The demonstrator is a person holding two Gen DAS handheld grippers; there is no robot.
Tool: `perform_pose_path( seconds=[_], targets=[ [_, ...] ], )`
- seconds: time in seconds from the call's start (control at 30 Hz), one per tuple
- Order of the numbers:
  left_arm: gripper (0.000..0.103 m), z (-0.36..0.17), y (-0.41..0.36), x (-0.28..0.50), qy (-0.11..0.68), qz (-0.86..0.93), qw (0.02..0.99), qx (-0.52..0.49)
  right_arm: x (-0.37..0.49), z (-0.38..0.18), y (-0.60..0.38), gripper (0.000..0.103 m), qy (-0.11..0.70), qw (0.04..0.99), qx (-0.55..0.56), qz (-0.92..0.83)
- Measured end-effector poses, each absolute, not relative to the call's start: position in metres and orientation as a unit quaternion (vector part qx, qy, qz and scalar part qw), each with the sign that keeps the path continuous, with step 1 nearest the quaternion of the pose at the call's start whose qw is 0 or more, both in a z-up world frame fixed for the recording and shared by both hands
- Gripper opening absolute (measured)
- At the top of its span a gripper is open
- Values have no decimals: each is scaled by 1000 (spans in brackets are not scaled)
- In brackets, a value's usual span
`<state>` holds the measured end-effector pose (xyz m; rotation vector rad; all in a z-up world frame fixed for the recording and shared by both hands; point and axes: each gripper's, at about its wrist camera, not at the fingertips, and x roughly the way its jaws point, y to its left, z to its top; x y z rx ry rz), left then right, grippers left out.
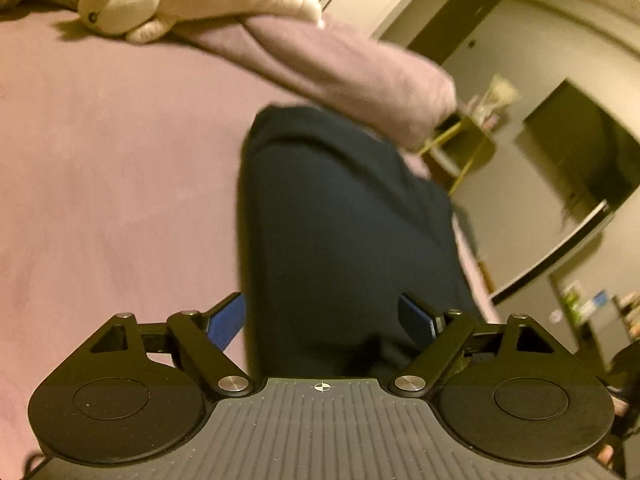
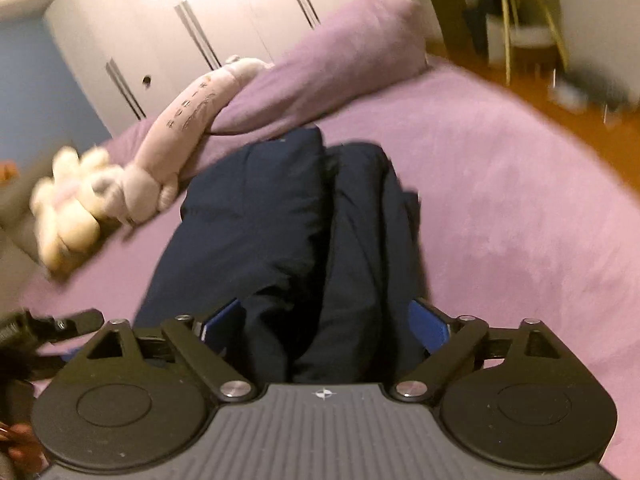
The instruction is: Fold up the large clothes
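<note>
A dark navy garment (image 1: 344,232) lies bunched on the purple bed cover (image 1: 112,184). In the left wrist view my left gripper (image 1: 322,320) has its blue fingers (image 1: 226,322) spread wide, with the near end of the garment between them. In the right wrist view the same garment (image 2: 288,232) shows as thick folds running away from me. My right gripper (image 2: 326,326) is also spread wide, with folds of cloth filling the gap between its blue fingers (image 2: 430,326). Neither gripper pinches the cloth.
A long pink plush toy (image 2: 188,120) and a cream plush toy (image 2: 68,204) lie at the far side of the bed. A rolled purple duvet (image 2: 332,64) lies behind the garment. White wardrobes (image 2: 192,20), a yellow-legged stand (image 2: 528,24) and a wooden floor (image 2: 600,128) surround the bed.
</note>
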<state>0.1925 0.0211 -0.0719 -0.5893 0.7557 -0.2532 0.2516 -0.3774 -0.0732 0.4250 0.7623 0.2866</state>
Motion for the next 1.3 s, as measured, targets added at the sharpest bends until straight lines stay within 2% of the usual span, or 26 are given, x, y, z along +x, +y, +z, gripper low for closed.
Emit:
perform_pose_path(
  seconds=[0.17, 0.37, 0.5, 0.63, 0.73, 0.83, 1.13, 1.17, 1.23, 1.3],
  targets=[
    [89, -100, 35, 236, 395, -110, 853, -323, 295, -107, -409, 98, 393, 842, 325, 176],
    [91, -134, 25, 283, 406, -145, 818, -380, 344, -146, -420, 97, 422, 794, 399, 181],
    [90, -136, 14, 302, 412, -142, 822, -367, 360, -154, -412, 81, 422, 790, 402, 188],
    [72, -123, 7, 302, 411, -135, 836, -338, 358, -143, -403, 64, 411, 807, 375, 197],
    [64, -112, 8, 299, 411, -130, 841, -327, 355, -132, -393, 60, 404, 820, 355, 197],
    [58, -101, 15, 295, 408, -126, 844, -324, 358, -121, -380, 60, 399, 824, 347, 204],
    [58, -52, 85, 259, 372, 8, 898, -234, 383, -127, -263, 59, 446, 777, 338, 288],
    [59, -51, 93, 256, 372, 30, 900, -225, 383, -129, -252, 62, 449, 776, 335, 290],
    [59, -60, 103, 254, 390, 63, 894, -212, 377, -125, -237, 79, 446, 792, 311, 279],
    [60, -74, 105, 253, 412, 81, 886, -195, 370, -118, -236, 80, 451, 797, 299, 270]
  ],
)
